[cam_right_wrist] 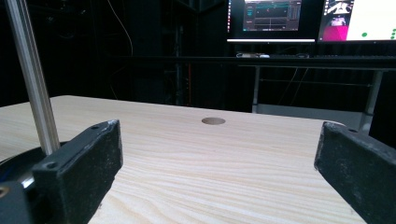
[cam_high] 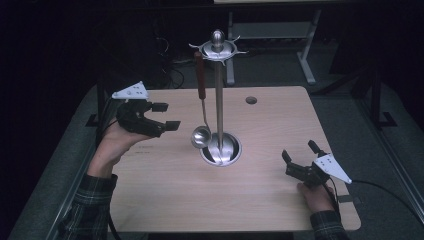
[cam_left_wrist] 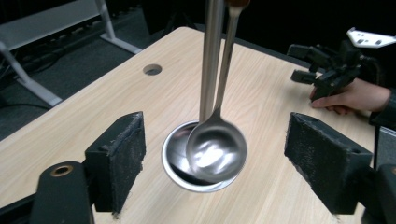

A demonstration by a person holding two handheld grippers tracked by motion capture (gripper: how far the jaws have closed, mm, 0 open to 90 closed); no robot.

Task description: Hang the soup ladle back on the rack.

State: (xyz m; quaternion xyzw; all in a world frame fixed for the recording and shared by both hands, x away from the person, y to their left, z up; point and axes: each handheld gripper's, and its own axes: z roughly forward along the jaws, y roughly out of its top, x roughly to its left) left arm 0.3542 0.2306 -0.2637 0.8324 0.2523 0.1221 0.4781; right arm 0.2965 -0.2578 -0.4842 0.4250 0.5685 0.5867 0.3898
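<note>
A steel utensil stand [cam_high: 219, 100] rises from a round base [cam_high: 227, 156] at the middle of the wooden table [cam_high: 165, 200]. A ladle [cam_high: 201, 136] with a reddish-brown handle hangs from a hook at the stand's top, its bowl just above the base's left side. My left gripper [cam_high: 169, 116] is open, a little left of the ladle bowl and pointing at it. In the left gripper view the ladle bowl [cam_left_wrist: 216, 149] hangs ahead of the wide-apart pads [cam_left_wrist: 122, 158], untouched. My right gripper [cam_high: 299, 151] stands open and empty on the table's front right, its pads [cam_right_wrist: 93, 154] far apart.
A round cable hole [cam_high: 251, 100] lies in the table's far right part. A white desk frame [cam_high: 305, 55] stands on the floor beyond the table. Lit monitors [cam_right_wrist: 273, 18] sit on a far desk. The right hand rests near the table's right edge.
</note>
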